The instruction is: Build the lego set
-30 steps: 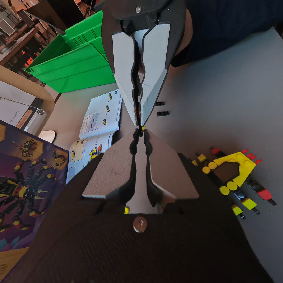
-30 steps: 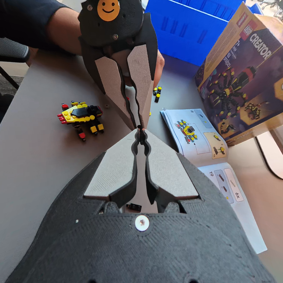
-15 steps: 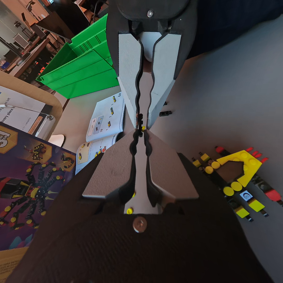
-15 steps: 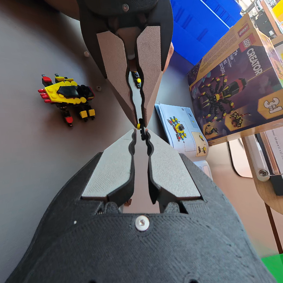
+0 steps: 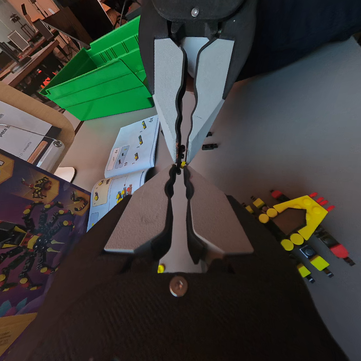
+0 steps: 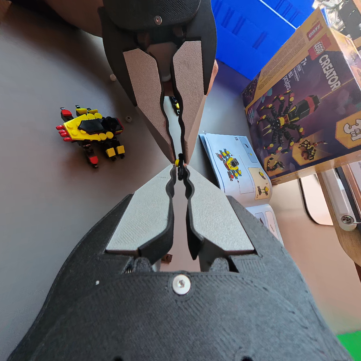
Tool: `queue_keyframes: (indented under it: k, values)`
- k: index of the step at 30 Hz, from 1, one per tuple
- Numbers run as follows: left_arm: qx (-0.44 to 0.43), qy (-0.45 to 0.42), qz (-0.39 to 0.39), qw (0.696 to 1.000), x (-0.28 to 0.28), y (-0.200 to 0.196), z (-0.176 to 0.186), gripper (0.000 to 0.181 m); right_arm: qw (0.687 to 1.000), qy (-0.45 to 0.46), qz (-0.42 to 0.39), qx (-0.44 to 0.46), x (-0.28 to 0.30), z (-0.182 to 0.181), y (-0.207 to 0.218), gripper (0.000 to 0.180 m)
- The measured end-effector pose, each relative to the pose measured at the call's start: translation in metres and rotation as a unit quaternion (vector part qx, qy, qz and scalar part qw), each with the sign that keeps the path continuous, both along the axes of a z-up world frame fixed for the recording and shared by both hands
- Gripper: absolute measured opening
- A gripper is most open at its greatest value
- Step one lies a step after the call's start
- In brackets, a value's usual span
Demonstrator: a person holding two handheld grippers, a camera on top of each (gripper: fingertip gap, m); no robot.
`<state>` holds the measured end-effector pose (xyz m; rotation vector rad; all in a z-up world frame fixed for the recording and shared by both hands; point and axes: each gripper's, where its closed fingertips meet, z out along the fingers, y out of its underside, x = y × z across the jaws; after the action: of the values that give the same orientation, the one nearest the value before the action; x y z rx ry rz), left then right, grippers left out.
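Note:
My left gripper (image 5: 178,170) and right gripper (image 6: 180,170) meet tip to tip above the grey table (image 5: 283,136). Each is shut on one end of a small black lego piece with a yellow stud (image 5: 182,164), which also shows in the right wrist view (image 6: 177,162). In the left wrist view the right gripper (image 5: 181,159) comes down from the top. In the right wrist view the left gripper (image 6: 179,159) does the same. The partly built yellow, black and red lego model (image 5: 298,220) lies on the table, apart from both grippers, and shows in the right wrist view too (image 6: 91,129).
An open instruction booklet (image 5: 134,148) (image 6: 234,164) lies by the purple set box (image 5: 35,234) (image 6: 302,117). A green bin (image 5: 101,86) and a blue bin (image 6: 250,39) stand at the table's back. Loose black pieces (image 5: 210,146), a yellow stud (image 5: 161,268) and small round pieces (image 6: 128,118) lie about. Only a small space, under 4 cm, lies between the two pairs of fingers.
Both grippers have stayed tip to tip while swinging together over the table. The black piece between the right gripper's tips now shows more.

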<state>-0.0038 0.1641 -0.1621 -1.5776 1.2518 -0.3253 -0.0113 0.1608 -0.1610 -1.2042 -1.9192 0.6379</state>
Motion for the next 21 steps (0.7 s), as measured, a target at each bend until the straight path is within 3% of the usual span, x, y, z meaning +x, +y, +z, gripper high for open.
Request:
queue_keyframes:
  k: [10, 16, 21]
  values:
    - [-0.001, 0.022, -0.002, 1.000, 0.000, -0.001, -0.006, 0.004, 1.000, -0.008, 0.009, 0.004, 0.000, -0.006, 0.000, 0.002]
    - [-0.055, 0.007, 0.015, 0.998, -0.004, 0.003, -0.014, 0.003, 0.989, -0.032, -0.014, -0.141, 0.002, -0.017, 0.007, 0.002]
    - [0.055, 0.069, 0.018, 0.996, -0.008, 0.005, -0.012, 0.013, 0.955, -0.057, -0.049, -0.288, 0.005, -0.018, 0.010, 0.002]
